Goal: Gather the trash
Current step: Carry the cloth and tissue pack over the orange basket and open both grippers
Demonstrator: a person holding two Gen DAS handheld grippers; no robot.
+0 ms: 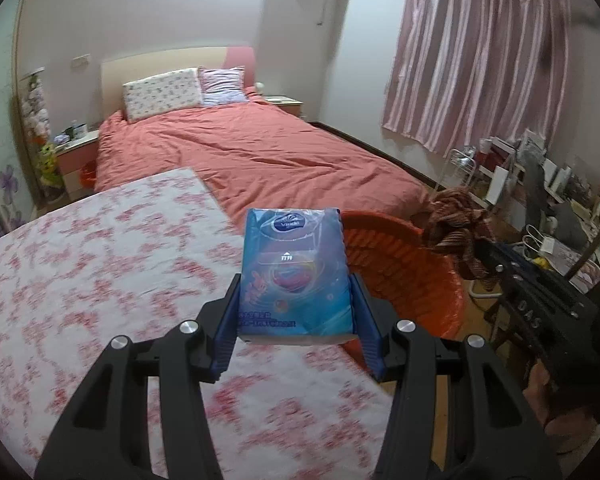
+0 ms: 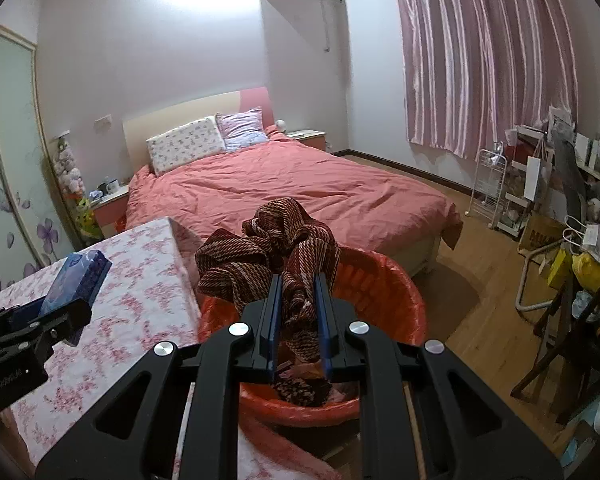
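Note:
My left gripper is shut on a blue tissue pack, held above the edge of the table with the floral cloth. The right wrist view shows that same left gripper with the blue tissue pack at the left. My right gripper is shut on a crumpled brown striped cloth and holds it over the red basket. From the left wrist, the brown cloth hangs at the right, over the red basket beside the table. Some scraps lie in the basket's bottom.
A bed with a salmon cover stands behind the table and basket. Pink curtains hang on the right wall. A white wire rack, a dark chair and cluttered bags fill the right side. A nightstand stands left of the bed.

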